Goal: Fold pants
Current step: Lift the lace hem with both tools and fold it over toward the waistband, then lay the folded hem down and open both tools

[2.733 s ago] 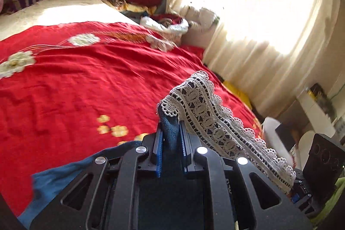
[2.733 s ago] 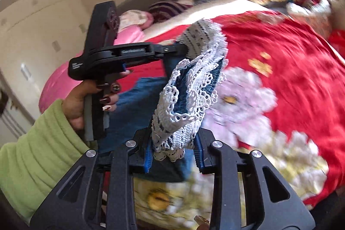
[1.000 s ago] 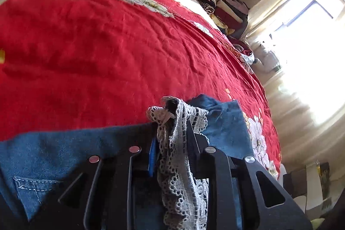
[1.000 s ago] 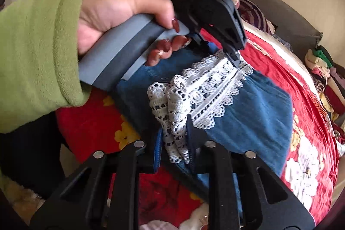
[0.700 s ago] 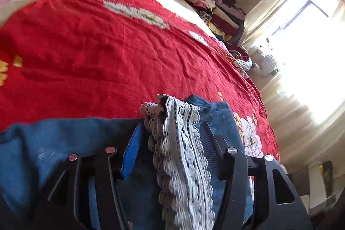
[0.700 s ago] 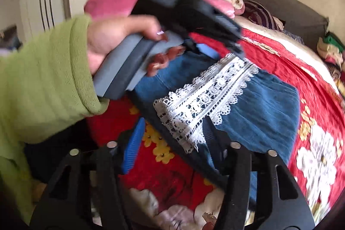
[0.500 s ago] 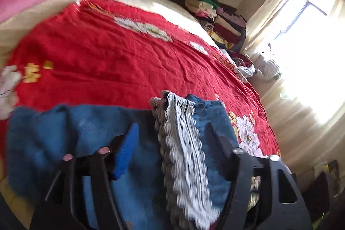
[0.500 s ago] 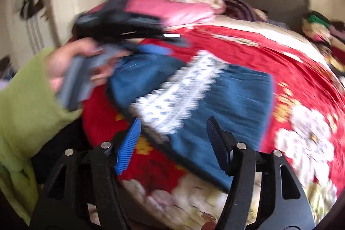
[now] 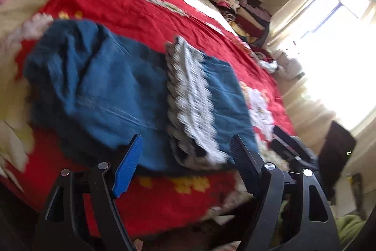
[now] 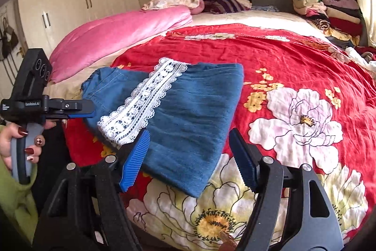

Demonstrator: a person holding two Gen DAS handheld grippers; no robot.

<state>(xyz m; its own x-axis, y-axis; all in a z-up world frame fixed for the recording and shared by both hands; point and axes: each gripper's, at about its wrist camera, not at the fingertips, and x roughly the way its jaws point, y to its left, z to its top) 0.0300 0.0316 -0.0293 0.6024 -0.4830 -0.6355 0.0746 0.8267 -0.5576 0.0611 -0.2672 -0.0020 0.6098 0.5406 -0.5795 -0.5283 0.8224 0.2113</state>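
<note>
Both claws stand wide open and hold nothing. The blue pants lie folded on the red floral bedspread, just ahead of the right claw, white lace trim uppermost. The left claw hangs before the same pants, apart from the cloth; its view is blurred.

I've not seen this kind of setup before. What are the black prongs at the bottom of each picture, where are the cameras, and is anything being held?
There is no robot: a person holds a hand-held gripper in each hand, each with a fisheye camera looking along its two fingers. One picture looks past the left hand-held gripper, the other past the right hand-held gripper. Both are open and hold nothing. The blue pants, folded over with their white lace trim on top, lie on the red flowered bedspread. In the right view the left tool also shows at the left edge.
</note>
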